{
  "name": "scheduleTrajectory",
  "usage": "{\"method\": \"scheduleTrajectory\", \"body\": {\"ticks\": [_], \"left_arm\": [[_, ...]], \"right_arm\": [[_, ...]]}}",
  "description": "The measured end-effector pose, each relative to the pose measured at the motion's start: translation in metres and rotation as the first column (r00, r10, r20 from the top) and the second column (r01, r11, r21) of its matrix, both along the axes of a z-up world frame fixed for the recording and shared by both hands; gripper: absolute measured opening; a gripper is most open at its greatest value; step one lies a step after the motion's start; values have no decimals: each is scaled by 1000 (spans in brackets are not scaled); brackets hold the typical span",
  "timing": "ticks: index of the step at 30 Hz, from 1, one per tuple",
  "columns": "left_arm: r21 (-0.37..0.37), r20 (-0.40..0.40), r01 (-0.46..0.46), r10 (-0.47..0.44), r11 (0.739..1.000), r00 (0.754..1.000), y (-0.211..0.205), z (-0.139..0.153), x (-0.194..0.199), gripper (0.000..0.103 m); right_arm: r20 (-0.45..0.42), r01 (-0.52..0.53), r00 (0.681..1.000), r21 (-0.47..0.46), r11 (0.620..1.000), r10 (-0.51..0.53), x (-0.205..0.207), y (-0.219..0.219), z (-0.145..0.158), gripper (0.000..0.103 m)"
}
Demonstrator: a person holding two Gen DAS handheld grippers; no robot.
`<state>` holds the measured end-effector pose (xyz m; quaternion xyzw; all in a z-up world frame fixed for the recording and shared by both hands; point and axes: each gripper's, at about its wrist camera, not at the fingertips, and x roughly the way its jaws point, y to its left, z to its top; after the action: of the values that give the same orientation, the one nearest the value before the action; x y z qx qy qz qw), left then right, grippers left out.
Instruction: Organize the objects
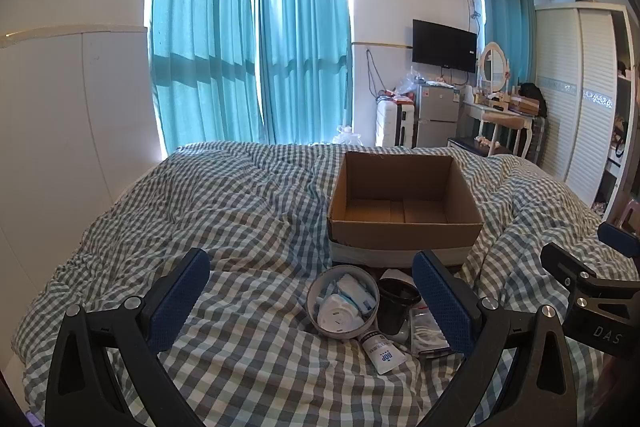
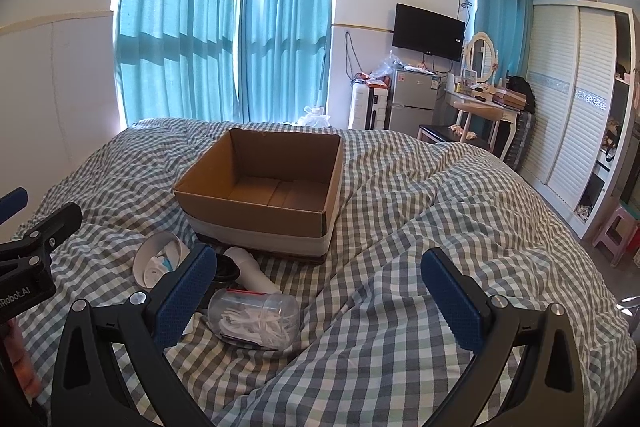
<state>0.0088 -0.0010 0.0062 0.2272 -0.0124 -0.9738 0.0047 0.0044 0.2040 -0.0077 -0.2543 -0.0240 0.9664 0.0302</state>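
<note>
A: Checked bedspread, teal curtains behind. Cardboard box sitting empty; nothing organized yet.

B: Counting: one bowl holding a mask, one dark cup, one tube, one clear jar, all clustered just before the box.

A: Left gripper, right gripper both hovering released, grasping nothing.

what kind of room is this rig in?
Almost certainly a lived-in bedroom: the work surface is a bed with a checked duvet, and a white louvred wardrobe and a vanity table with an oval mirror stand along the far wall.
</note>
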Motion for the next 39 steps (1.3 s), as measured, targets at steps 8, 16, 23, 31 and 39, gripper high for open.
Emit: {"method": "scheduleTrajectory", "body": {"ticks": [8, 16, 23, 31, 39], "left_arm": [[-7, 3, -4, 4, 1000, 1000, 0, 0, 0, 103], [-6, 9, -9, 9, 1000, 1000, -1, 0, -1, 103], [-5, 22, -13, 13, 1000, 1000, -2, -1, -2, 103], [-4, 31, -14, 14, 1000, 999, -3, -3, -3, 103], [1, 47, -21, 21, 1000, 999, -4, -6, -4, 103]], "right_arm": [[3, -1, 1000, 10, 1000, 1, 0, -2, 0, 103], [2, -5, 1000, 7, 1000, 5, 0, -2, -1, 103], [5, -9, 1000, 6, 1000, 9, 0, -3, -1, 103], [11, -10, 1000, 6, 1000, 10, -1, -3, -4, 102], [17, -18, 1000, 2, 1000, 18, -1, -4, -7, 100]]}}
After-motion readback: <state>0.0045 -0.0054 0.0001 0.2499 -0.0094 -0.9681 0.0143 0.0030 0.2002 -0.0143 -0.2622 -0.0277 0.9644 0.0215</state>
